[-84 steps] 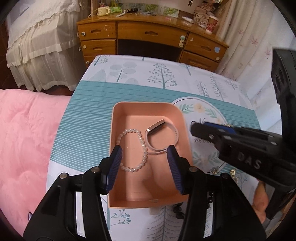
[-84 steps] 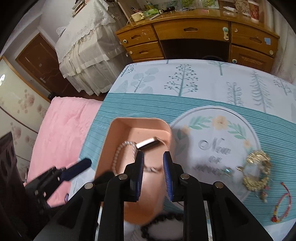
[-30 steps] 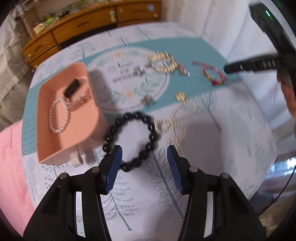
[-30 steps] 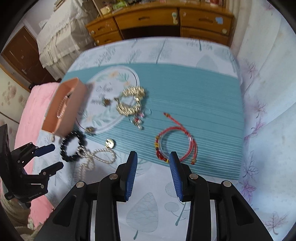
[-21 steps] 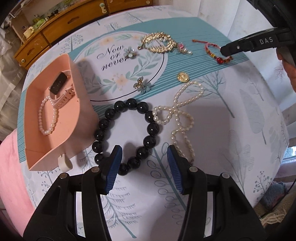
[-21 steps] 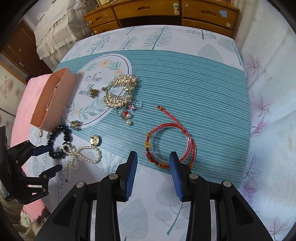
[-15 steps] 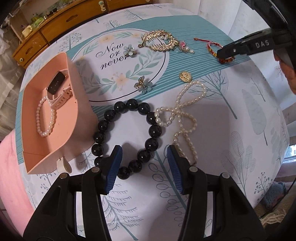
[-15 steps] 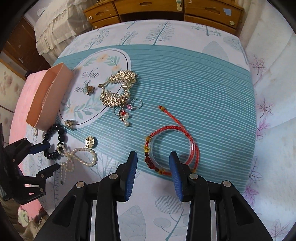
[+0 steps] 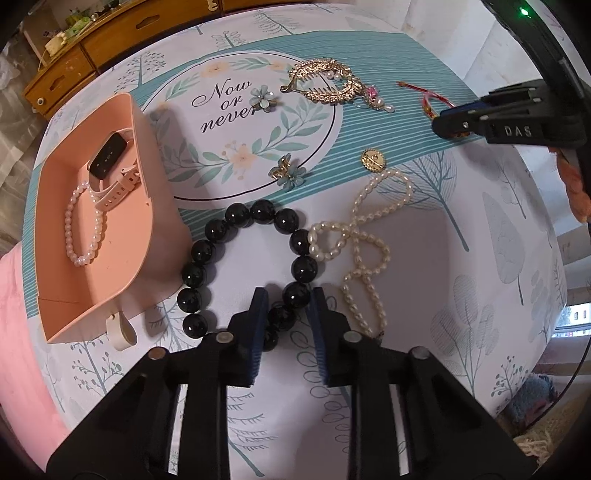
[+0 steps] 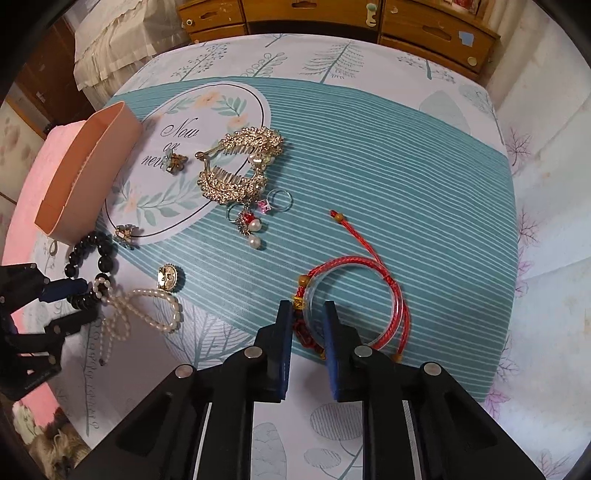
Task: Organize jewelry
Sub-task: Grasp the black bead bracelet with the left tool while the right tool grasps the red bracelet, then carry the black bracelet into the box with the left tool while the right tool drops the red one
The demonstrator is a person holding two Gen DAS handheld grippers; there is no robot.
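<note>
Left gripper (image 9: 286,308): pointing steeply down at the table; its jaws have just been closing, with the near beads of the black bracelet (image 9: 243,221) between the blue pads. Whether the pads press on the beads yet I cannot tell.
Right gripper (image 10: 306,319): also pointing down; its jaws have just been closing, astride the beaded edge of the red bracelet (image 10: 388,291). Contact cannot be made out.
Surface: tablecloth (image 10: 369,155) with a teal striped band, pale tree prints and a round "Now or never" motif.
Room: wooden drawers (image 10: 424,29) behind the table, pink bedding (image 9: 22,332) at the left, white lace cover (image 10: 122,40) further back.
Tray (image 9: 122,273): pink, beside the black bracelet, just touching or nearly so; it holds a pearl bracelet (image 9: 83,229) and a pink-strapped watch (image 9: 109,162).
Pearl string (image 9: 364,236): looped, touching the black bracelet's right side, close to the left gripper's right pad.
Gold button (image 9: 373,160): just beyond the pearl string.
Flower clips (image 9: 290,173): two, blue, on the round motif.
Gold comb (image 10: 240,166): leaf-shaped, on the motif's edge, with small rings and drop earrings (image 10: 255,221) just beside it.
Black bracelet's look: large glossy round beads in a ring, flat on the cloth.
Red bracelet's look: thin red cord loops with a clear band, small gold and red beads, one tail ending in a bead.
</note>
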